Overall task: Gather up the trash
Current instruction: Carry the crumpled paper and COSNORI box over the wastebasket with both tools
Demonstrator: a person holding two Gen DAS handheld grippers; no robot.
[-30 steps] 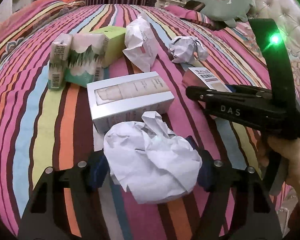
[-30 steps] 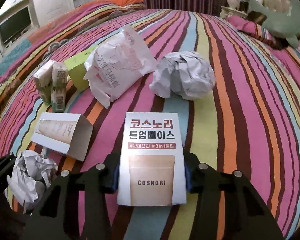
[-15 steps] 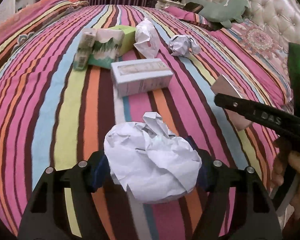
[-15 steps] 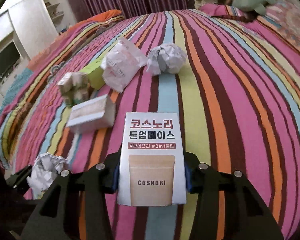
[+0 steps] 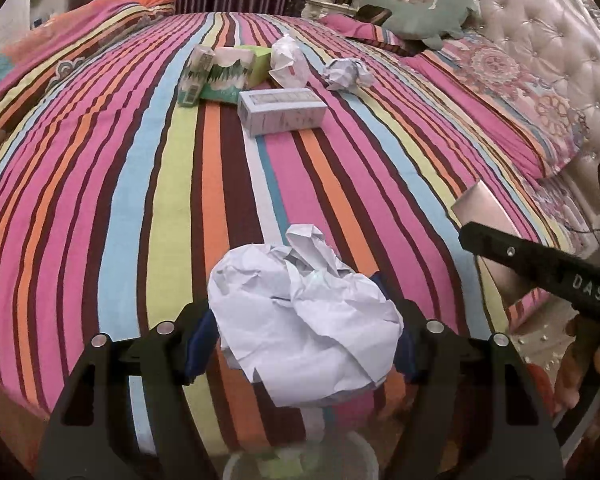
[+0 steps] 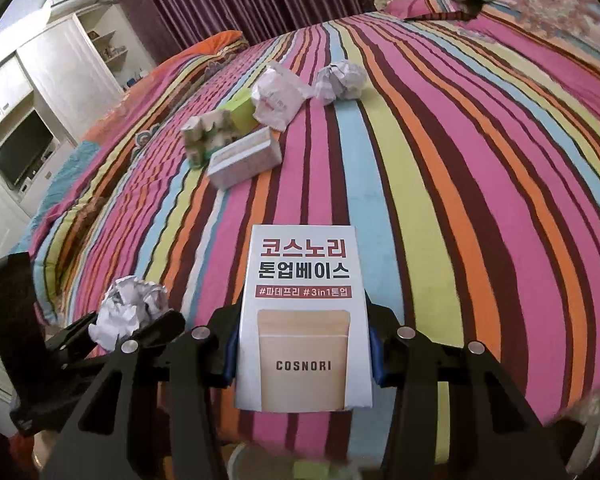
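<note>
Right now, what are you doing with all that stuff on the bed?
A person is picking up trash with two claws. The left claw grips a crumpled paper ball, and the right claw grips a flat COSNORI box. More boxes, a paper bag and another paper wad wait on the striped bedspread.

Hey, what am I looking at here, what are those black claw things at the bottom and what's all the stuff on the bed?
They are handheld grabbers, one in each of a person's hands, each carrying a camera looking along its jaws. The left gripper clamps a crumpled paper ball. The right gripper clamps a flat Cosnori box. On the striped bedspread lie a pale carton, green tissue packs, a white bag and another paper wad. A bin rim shows below.
</note>
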